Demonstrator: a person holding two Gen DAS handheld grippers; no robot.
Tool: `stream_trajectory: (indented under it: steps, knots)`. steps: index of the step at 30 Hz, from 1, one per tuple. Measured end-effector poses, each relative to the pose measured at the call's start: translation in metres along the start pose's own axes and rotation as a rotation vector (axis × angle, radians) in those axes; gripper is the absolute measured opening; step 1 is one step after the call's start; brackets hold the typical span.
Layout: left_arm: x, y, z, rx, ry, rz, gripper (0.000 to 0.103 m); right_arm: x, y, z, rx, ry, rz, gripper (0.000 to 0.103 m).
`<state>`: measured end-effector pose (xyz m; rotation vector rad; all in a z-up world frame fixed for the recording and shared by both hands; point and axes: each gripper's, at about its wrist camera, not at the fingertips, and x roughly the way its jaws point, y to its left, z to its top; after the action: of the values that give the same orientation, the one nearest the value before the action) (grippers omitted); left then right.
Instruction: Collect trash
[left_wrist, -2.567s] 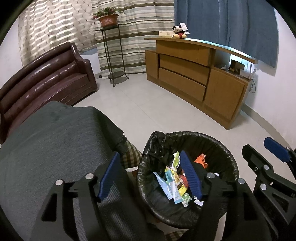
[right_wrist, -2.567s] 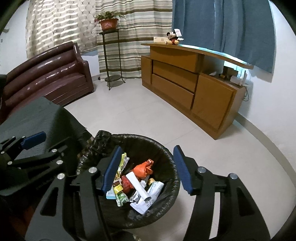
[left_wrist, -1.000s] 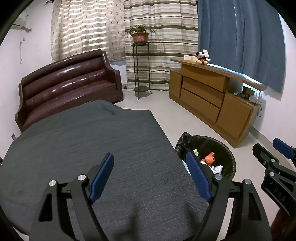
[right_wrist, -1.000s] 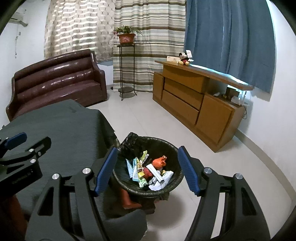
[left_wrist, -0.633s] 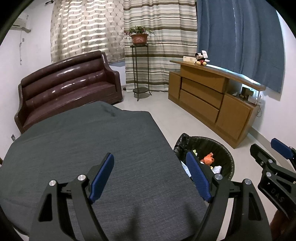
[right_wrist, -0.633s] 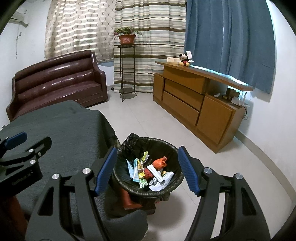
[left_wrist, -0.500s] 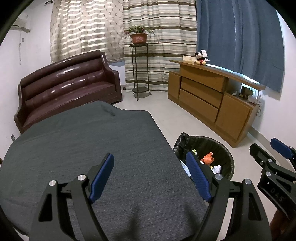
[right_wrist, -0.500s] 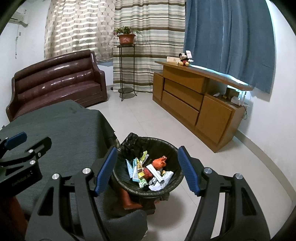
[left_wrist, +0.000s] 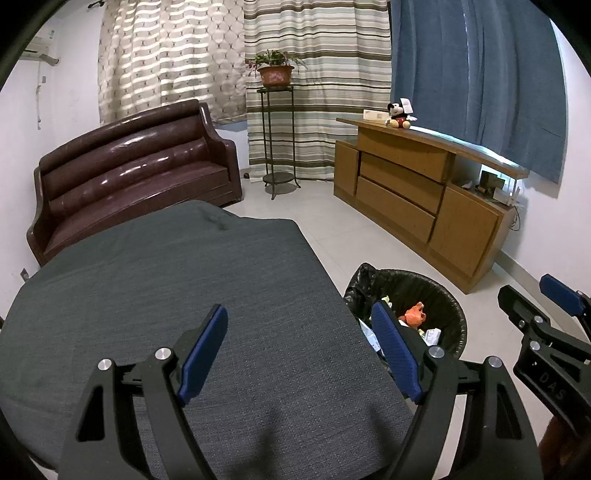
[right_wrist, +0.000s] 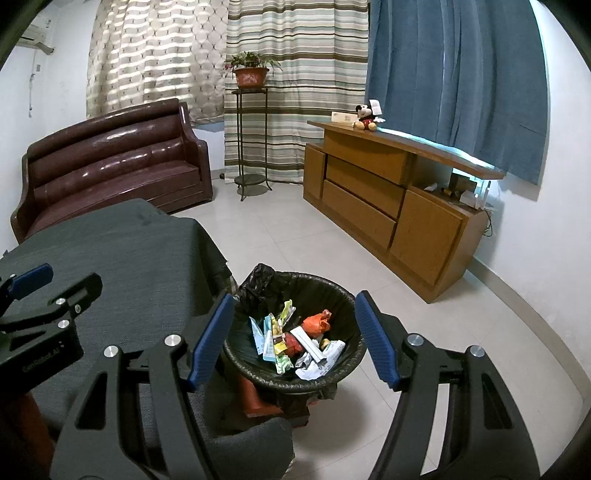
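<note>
The left tongs (left_wrist: 299, 349) are wide open with nothing between them; they hang over the table (left_wrist: 184, 280) with its grey cloth, and touch nothing; the right tongs (right_wrist: 293, 338) are open a bit less wide and hold nothing too; they hang above the trash bin (right_wrist: 343, 299), which stands on the floor just beside the table; the bin has a black bag inside; the trash (right_wrist: 295, 341) lies in it: wrappers, white paper bits and an orange crumpled piece (right_wrist: 317, 322).

Colourful wrappers (right_wrist: 291, 339) lie heaped inside the black-lined bin (right_wrist: 343, 295) on the floor.
</note>
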<state>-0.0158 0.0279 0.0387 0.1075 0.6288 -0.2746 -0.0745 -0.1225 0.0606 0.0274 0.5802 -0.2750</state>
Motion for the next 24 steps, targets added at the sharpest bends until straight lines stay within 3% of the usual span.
stream_trajectory:
  steps: [24]
  knots:
    - [0.0036, -0.0042, -0.0032, 0.007, 0.004, -0.007, 0.078, -0.0003, 0.0001, 0.0010, -0.001, 0.001, 0.000, 0.066]
